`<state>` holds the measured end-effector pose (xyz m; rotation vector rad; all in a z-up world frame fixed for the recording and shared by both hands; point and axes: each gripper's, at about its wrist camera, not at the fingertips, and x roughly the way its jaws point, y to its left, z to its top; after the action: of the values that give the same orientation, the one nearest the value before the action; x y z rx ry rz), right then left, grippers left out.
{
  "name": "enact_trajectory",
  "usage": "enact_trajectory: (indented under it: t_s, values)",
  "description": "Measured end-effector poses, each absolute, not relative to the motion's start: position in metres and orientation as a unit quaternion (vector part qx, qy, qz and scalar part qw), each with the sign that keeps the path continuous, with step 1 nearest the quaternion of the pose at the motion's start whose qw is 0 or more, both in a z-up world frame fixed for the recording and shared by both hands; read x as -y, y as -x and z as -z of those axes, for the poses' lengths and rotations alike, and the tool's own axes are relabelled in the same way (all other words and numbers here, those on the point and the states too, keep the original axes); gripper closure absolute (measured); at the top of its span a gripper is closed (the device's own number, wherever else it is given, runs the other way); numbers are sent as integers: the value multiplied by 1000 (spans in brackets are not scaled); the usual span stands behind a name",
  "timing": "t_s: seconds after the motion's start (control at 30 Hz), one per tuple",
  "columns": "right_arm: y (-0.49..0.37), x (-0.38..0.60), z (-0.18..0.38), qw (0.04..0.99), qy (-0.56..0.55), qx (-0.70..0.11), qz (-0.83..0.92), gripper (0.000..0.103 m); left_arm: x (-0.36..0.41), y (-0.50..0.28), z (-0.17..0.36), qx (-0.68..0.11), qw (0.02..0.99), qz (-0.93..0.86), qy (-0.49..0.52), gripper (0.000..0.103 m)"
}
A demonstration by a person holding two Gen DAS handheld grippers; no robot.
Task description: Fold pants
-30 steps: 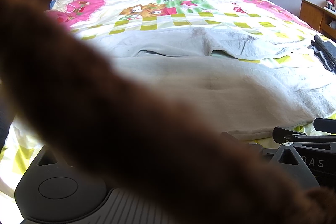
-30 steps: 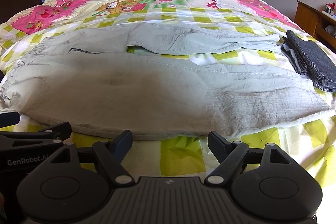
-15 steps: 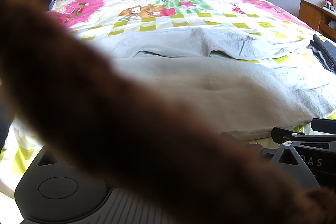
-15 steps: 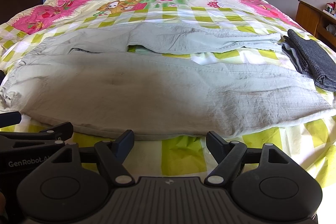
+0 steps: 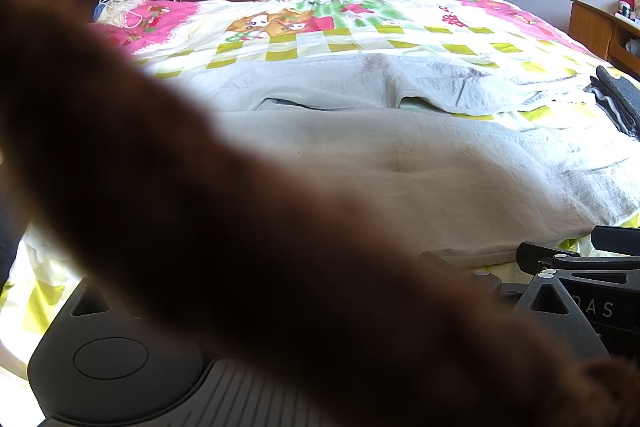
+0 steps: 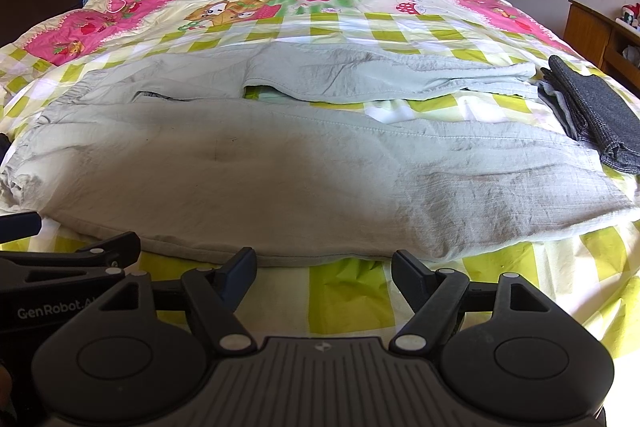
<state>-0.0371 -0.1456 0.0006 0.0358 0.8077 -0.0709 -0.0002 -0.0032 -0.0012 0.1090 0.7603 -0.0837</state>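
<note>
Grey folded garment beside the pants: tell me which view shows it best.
The right wrist view: the grey folded garment lies whole by the pants leg ends. The left wrist view catches only a sliver at the edge.

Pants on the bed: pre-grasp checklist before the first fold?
1. Pants spread flat, both legs apart: ok.
2. Right gripper open, short of the near hem: ok.
3. Left gripper open or shut: cannot tell.
4. Left wrist view clear: not ok, a blurred brown shape covers much of it.
5. Dark folded garment clear of pants: not ok, it lies against the leg ends.
</note>
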Motion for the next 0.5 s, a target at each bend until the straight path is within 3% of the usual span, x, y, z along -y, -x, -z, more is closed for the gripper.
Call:
enact_trajectory:
  t_s: [0.5]
  values:
    - [37,145,0,919,-18,-393,34,17,3,0,1,-370,926,41,-53,0]
